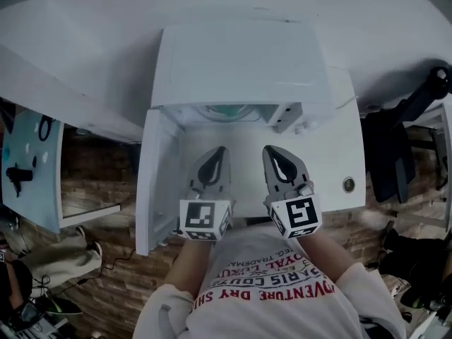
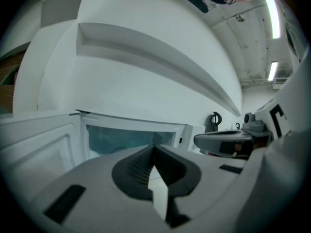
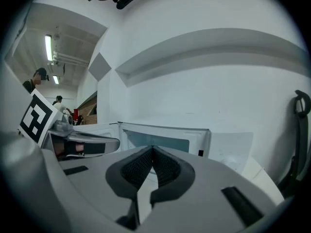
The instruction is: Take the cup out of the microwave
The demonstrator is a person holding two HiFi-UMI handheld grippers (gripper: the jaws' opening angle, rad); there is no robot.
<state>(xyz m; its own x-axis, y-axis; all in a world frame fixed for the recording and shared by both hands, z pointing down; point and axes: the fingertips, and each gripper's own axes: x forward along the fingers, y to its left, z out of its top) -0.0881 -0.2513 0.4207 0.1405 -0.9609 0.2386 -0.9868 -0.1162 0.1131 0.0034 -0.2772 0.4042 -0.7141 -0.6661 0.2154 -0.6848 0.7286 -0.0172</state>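
Note:
A white microwave [image 1: 240, 62] stands on a white table [image 1: 342, 140], its door [image 1: 157, 182] swung open to the left. Inside the teal cavity [image 1: 226, 111] a pale round shape shows; I cannot tell whether it is the cup. My left gripper [image 1: 220, 150] and right gripper [image 1: 272, 149] hover side by side in front of the opening, both pointing into it. Each is shut with nothing between its pads. The left gripper [image 2: 154, 147] faces the cavity [image 2: 126, 140], and the right gripper [image 3: 153, 148] faces the opening [image 3: 155, 141].
A black chair [image 1: 395, 154] stands to the right of the table. A pale blue board [image 1: 28, 168] sits at the left, and a person [image 1: 42, 260] is at the lower left on the brick-patterned floor. A small round fitting [image 1: 348, 184] is set in the table's right front.

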